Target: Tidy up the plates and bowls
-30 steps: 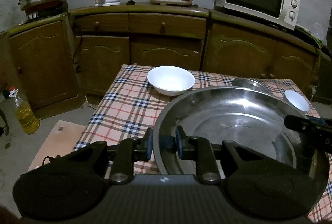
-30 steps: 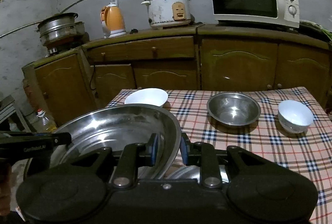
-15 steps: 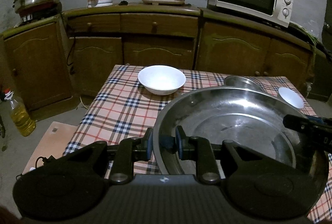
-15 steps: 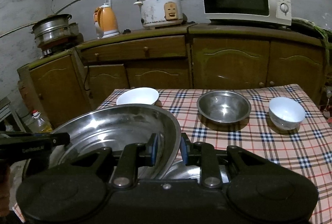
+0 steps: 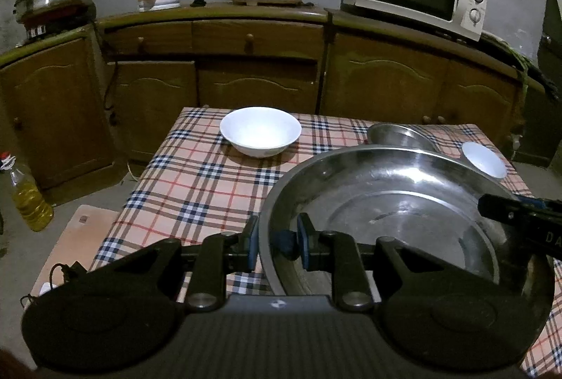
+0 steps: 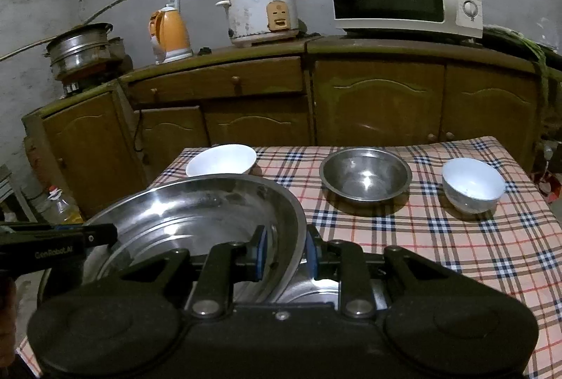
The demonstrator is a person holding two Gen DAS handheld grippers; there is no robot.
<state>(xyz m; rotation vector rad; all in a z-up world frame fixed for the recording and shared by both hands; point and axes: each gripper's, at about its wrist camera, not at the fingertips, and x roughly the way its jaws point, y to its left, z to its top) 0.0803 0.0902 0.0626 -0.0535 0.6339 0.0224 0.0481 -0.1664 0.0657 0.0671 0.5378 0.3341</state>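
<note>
The left gripper [image 5: 277, 243] is clenched on the left rim of a large steel basin [image 5: 397, 203], one blue pad outside the wall and one inside, so the rim runs between the fingers [image 5: 251, 249]. Ahead of these fingers and a little to their left, a wide white bowl [image 5: 260, 131] sits on the checked tablecloth [image 5: 196, 182], well apart from the basin. Beyond the basin's far rim, ahead and to the right of the fingers, a smaller steel bowl [image 5: 397, 135] shows only in part, and a small white bowl [image 5: 484, 159] lies further right.

The right gripper [image 6: 286, 254] grips the opposite rim of the same basin [image 6: 196, 214], which spreads to the left of its fingers [image 6: 311, 252] and is tilted, its right edge raised. Another shiny steel surface [image 6: 312, 287] lies just under that raised edge; what it is cannot be told. The wide white bowl [image 6: 221, 160] stands ahead-left of these fingers, half hidden behind the basin. The steel bowl [image 6: 365, 178] sits ahead and slightly right, and the small white bowl [image 6: 472, 184] further right beside it, the two not touching.
</note>
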